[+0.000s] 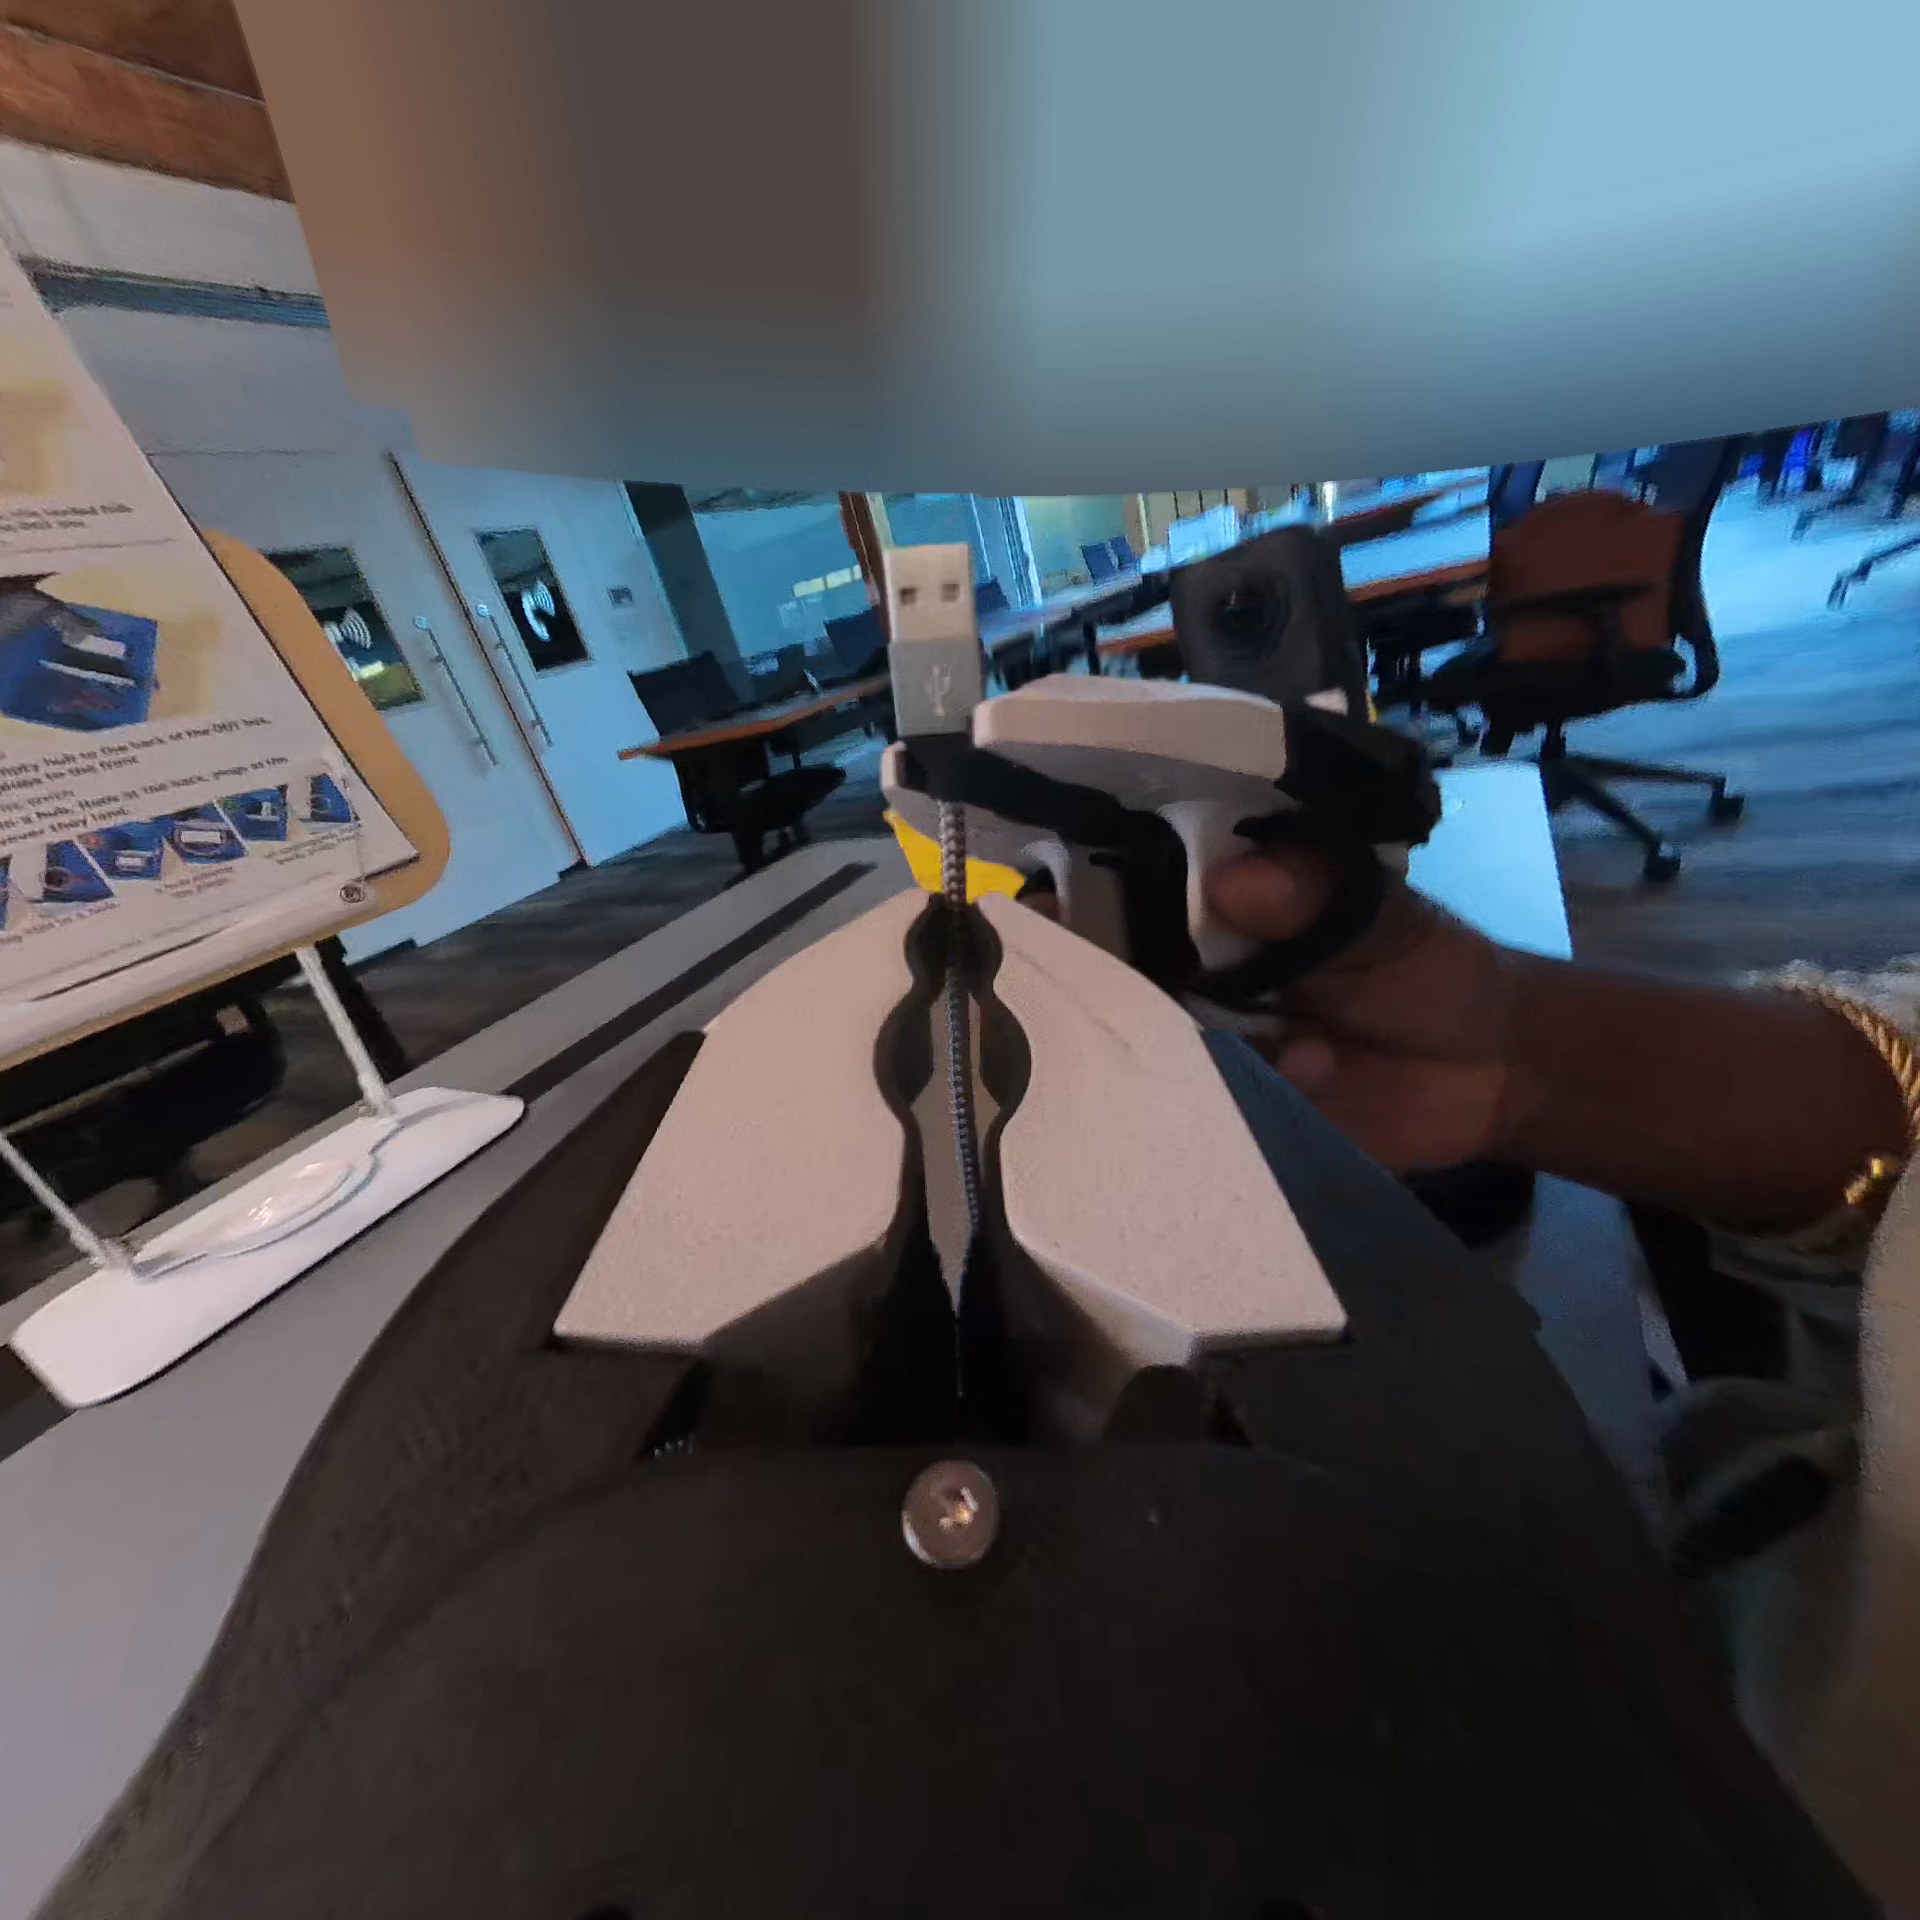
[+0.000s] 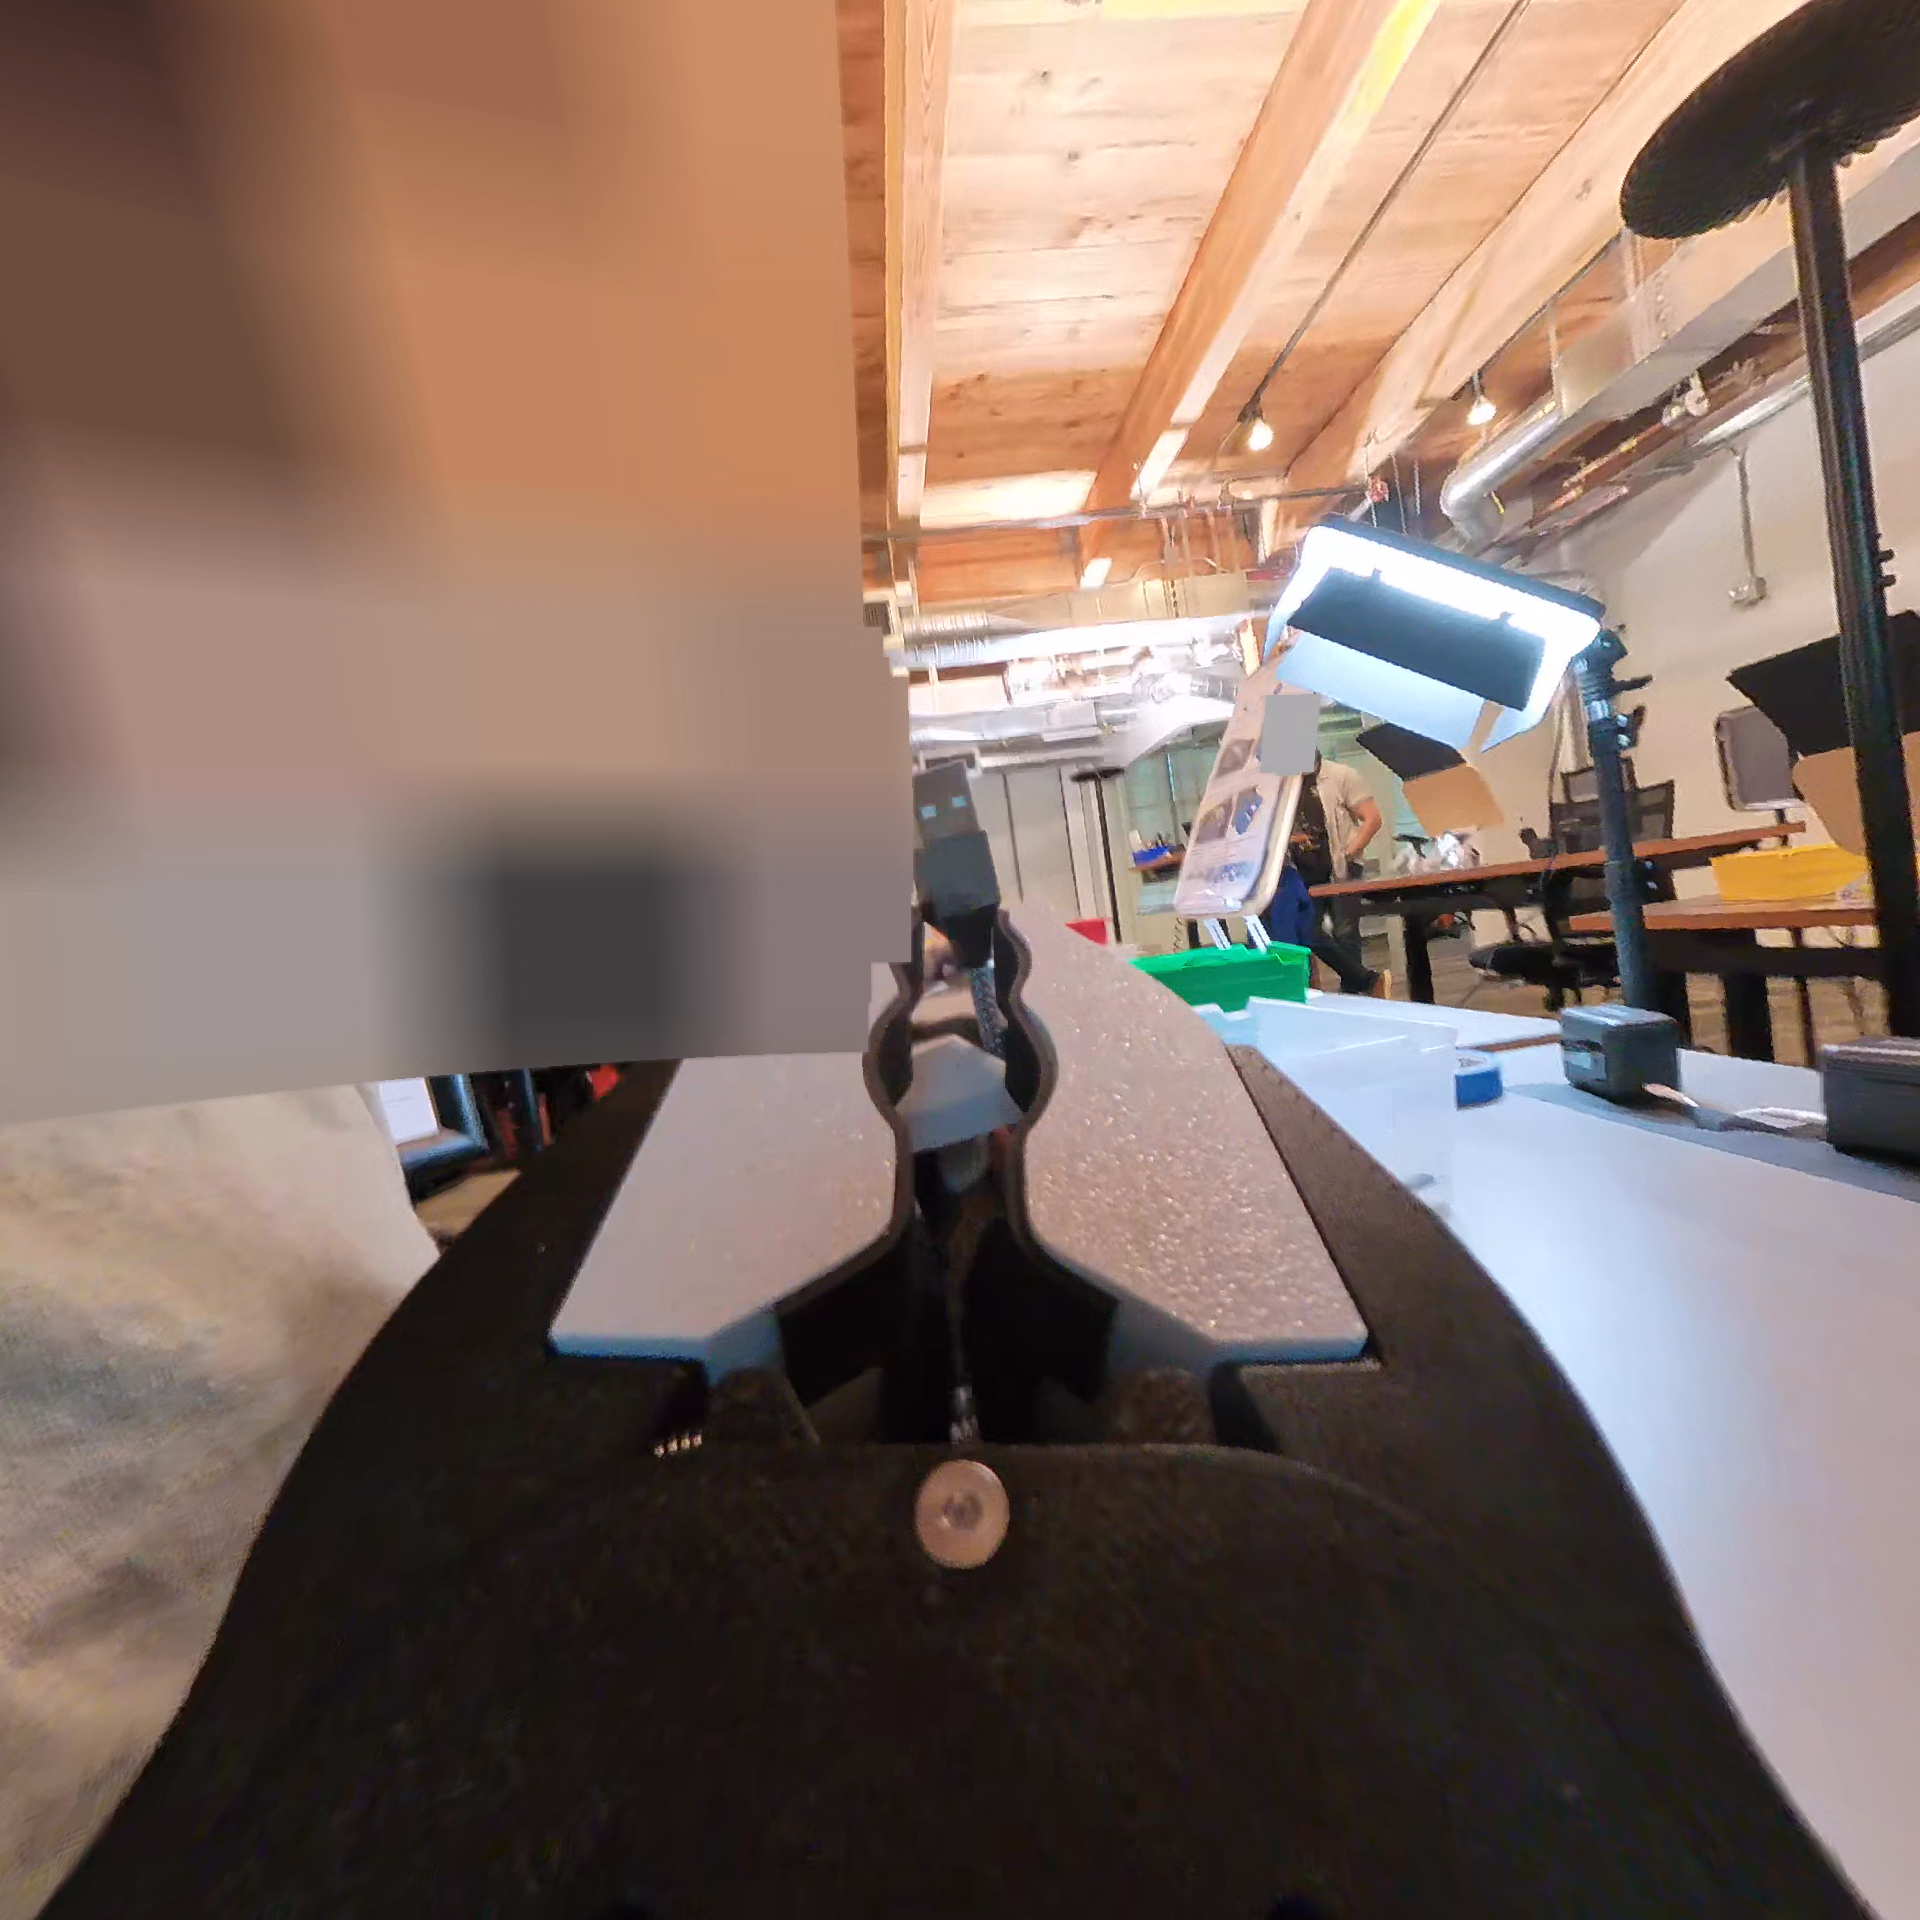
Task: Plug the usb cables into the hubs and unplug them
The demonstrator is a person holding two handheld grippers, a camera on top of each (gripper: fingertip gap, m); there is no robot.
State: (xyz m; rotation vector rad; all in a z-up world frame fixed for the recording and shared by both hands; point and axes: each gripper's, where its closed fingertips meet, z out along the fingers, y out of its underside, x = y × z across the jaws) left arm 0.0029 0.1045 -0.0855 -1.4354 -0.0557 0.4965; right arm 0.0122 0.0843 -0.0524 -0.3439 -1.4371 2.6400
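Note:
A braided USB cable (image 1: 958,1049) with a silver plug (image 1: 930,634) stands upright in the air. My left gripper (image 1: 951,920) is shut on the cable a little below the plug. My right gripper (image 1: 920,774), held by a hand (image 1: 1382,1018), comes in from the right and is shut on the black collar just under the plug. In the right wrist view the plug (image 2: 948,831) sticks up past my right gripper (image 2: 966,966), with the cable (image 2: 985,1013) in the grooves of the fingers. No hub shows in either view.
An instruction sheet on a wire stand (image 1: 156,727) with a white base (image 1: 270,1226) stands left on the grey table (image 1: 94,1538). A green bin (image 2: 1226,971), clear containers (image 2: 1351,1049), blue tape (image 2: 1475,1075), dark boxes (image 2: 1616,1049) and a light stand (image 2: 1616,862) are right.

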